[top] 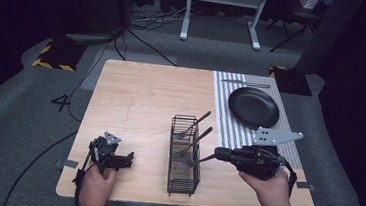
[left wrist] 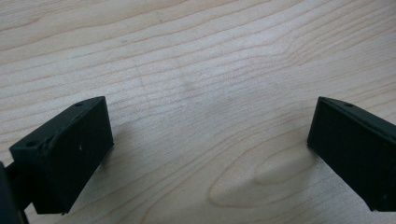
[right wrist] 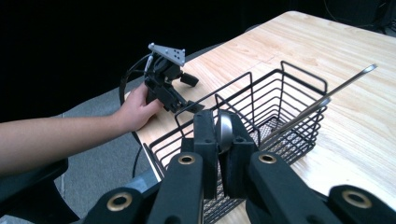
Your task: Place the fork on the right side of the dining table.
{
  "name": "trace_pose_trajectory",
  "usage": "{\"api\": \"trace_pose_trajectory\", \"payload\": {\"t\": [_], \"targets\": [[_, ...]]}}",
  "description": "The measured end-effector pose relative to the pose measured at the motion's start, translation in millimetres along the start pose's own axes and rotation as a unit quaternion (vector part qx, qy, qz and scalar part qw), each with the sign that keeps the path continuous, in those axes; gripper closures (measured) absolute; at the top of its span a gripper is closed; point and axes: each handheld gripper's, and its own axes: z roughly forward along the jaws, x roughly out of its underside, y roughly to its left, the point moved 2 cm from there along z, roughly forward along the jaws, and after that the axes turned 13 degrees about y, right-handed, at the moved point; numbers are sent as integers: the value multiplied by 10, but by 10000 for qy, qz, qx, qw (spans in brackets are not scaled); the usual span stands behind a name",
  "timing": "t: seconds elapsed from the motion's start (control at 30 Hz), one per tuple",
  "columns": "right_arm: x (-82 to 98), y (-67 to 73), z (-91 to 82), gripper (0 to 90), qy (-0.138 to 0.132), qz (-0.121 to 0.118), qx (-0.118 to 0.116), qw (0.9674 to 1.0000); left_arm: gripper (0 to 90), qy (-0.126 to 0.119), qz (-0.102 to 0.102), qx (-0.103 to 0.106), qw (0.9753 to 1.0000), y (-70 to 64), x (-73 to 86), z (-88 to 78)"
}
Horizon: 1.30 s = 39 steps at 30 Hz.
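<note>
Clamping a piece of metal cutlery [right wrist: 224, 130] between its jaws, the right gripper [right wrist: 223, 140] sat at the near rim of a black wire basket [right wrist: 261, 112]; whether the rounded, shiny end was a spoon bowl or something else could not be told. In the high view that gripper [top: 216, 156] lay just right of the basket [top: 185, 156], held by the person's right hand [top: 271, 191], with the cutlery's end reaching across to the wire wall. Two more utensils [top: 196, 129] leaned out of the basket, handles angled up and to the right.

The left gripper [left wrist: 210, 154] hung released, its jaws wide apart over bare wooden table [left wrist: 196, 70] with nothing between them. In the high view it [top: 128, 159] rested near the table's front left corner, in the left hand [top: 96, 183], well apart from the basket.

Farther out, a striped placemat [top: 225, 111] covered the right side of the table [top: 141, 94], carrying a black plate [top: 253, 106]. One more utensil [top: 245, 83] lay on the mat just beyond the plate.
</note>
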Motion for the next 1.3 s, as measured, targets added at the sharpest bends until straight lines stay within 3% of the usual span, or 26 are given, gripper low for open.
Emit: {"api": "trace_pose_trajectory", "payload": {"t": [0.4, 0.67, 1.0, 1.3], "targets": [[-52, -61, -288, 866, -262, 58, 133, 9996, 2, 0, 0, 0, 10000, 0, 0, 0], [29, -241, -577, 866, -548, 262, 166, 9980, 2, 1, 2, -1, 10000, 0, -2, 1], [85, -397, -772, 866, -562, 393, 513, 9963, 3, -6, -10, -5, 10000, -4, -2, 1], [125, -589, -868, 866, -651, 613, 784, 9929, 4, -5, -9, -5, 10000, -4, -1, 1]]}}
